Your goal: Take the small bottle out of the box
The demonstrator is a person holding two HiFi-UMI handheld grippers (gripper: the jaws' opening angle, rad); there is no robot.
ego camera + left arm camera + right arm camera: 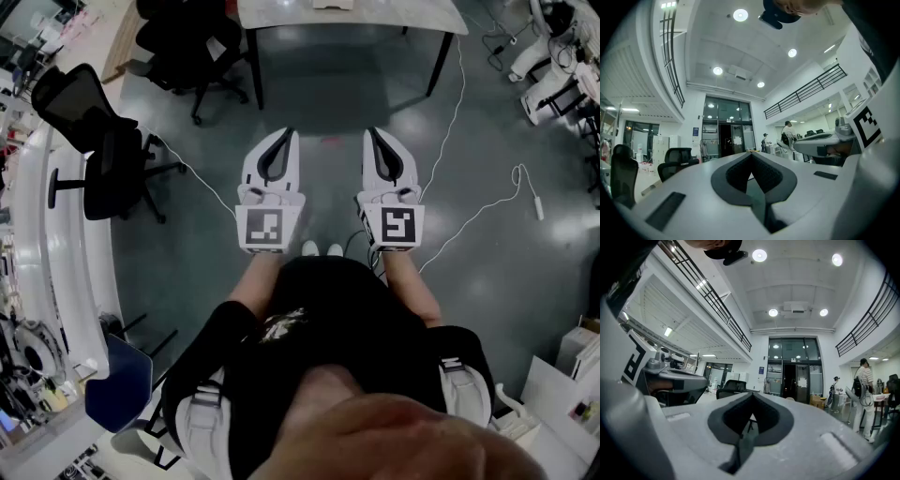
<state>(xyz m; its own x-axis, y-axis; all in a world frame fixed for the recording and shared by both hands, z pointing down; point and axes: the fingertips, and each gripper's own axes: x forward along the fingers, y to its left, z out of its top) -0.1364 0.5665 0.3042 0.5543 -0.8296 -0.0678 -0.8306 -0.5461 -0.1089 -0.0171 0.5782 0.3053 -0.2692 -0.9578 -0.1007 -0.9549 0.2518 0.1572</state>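
Well, no small bottle and no box in any view, so I can't say where they are. A white item sits at the far edge of the pale-topped counter on black legs (pixel 394 14), too cut off to identify.

Step in hand, my read: pre-start, nothing reached for yet.

The left white two-jaw tongs (pixel 287 134) have their tips together with nothing between them. The right white two-jaw tongs (pixel 371 133) are likewise closed tip to tip and empty. Both are held side by side in front of the body, pointing forward over the grey polished floor (pixel 328 94), apart from each other and well short of the counter.

The person is standing, white shoes (pixel 322 249) just below the tongs. A black office chair (pixel 98 141) is off to the left, and a white cable (pixel 487 202) trails on the floor at right.

Next move probably calls for turning or walking to find the box, then spreading one pair of tongs before going in for the bottle.
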